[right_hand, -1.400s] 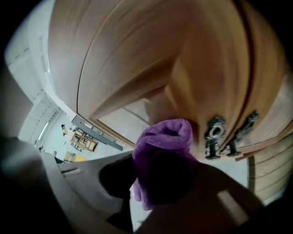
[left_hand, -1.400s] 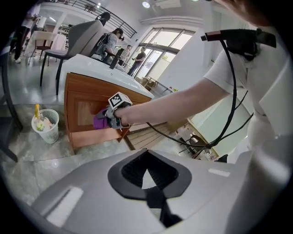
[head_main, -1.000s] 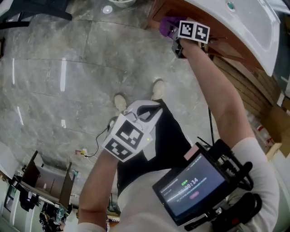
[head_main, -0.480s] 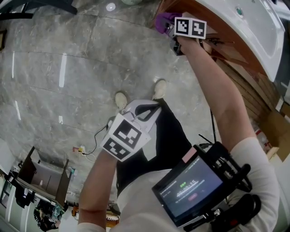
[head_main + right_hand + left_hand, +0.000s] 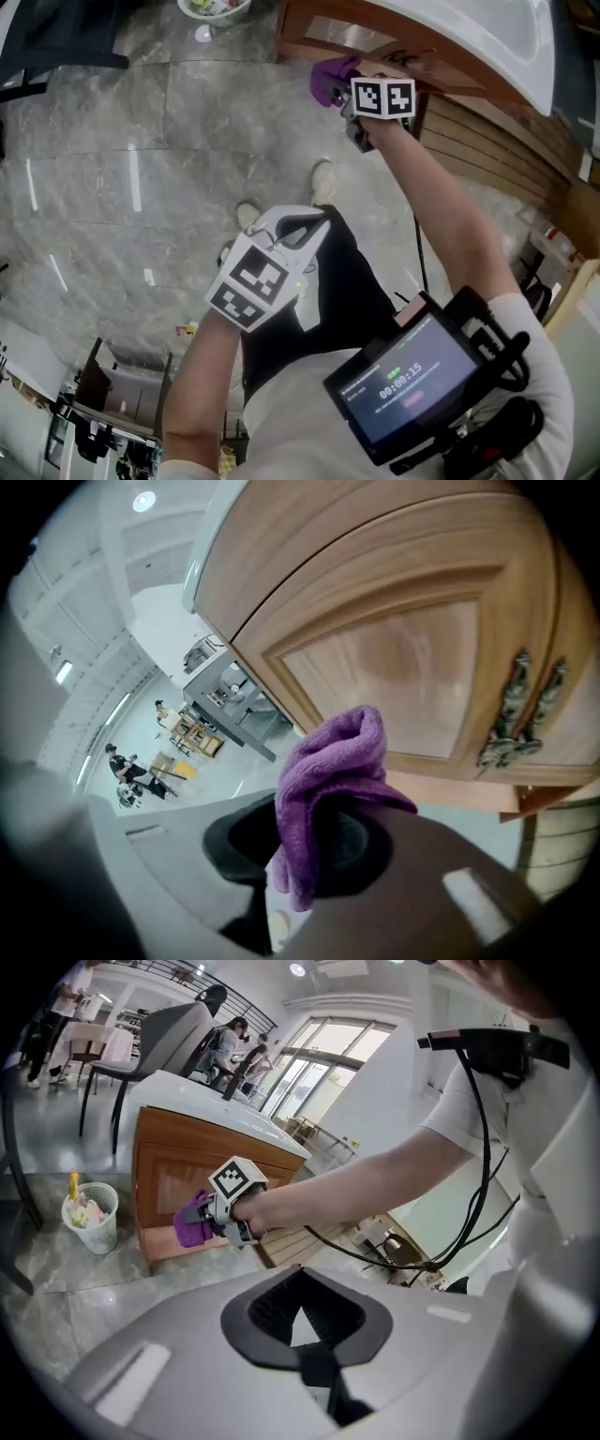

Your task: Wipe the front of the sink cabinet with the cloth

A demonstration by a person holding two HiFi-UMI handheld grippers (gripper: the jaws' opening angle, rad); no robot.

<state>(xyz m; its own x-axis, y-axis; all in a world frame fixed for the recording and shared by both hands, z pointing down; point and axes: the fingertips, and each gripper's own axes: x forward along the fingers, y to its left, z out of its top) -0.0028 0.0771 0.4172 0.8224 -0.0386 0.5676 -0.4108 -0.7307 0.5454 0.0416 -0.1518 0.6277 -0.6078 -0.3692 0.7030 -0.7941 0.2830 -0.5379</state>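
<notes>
The right gripper [image 5: 319, 855] has its fingers clenched on a purple, nubby microfibre cloth [image 5: 333, 771], folded into a soft bunched wad. The cloth sits at the lower front of the sink cabinet [image 5: 403, 667], over the bottom rail of its door. Actual contact cannot be made out. The cabinet is warm brown wood with a smooth recessed panel in a moulded frame. Two ornate, dull metal handles [image 5: 525, 705] stand upright on it to the right of the cloth, and a glossy white basin [image 5: 469, 37] caps it. Below the cabinet spreads a polished grey marble floor [image 5: 141, 141].

The left gripper [image 5: 314, 1363] hangs well away from the cabinet with its dark fingers closed together on nothing.

Compared with half a second ago, the cloth lies farther from the cabinet's left corner. More of the panelled front shows in the head view, and a round white bin [image 5: 214, 7] has come into sight beside the cabinet.
</notes>
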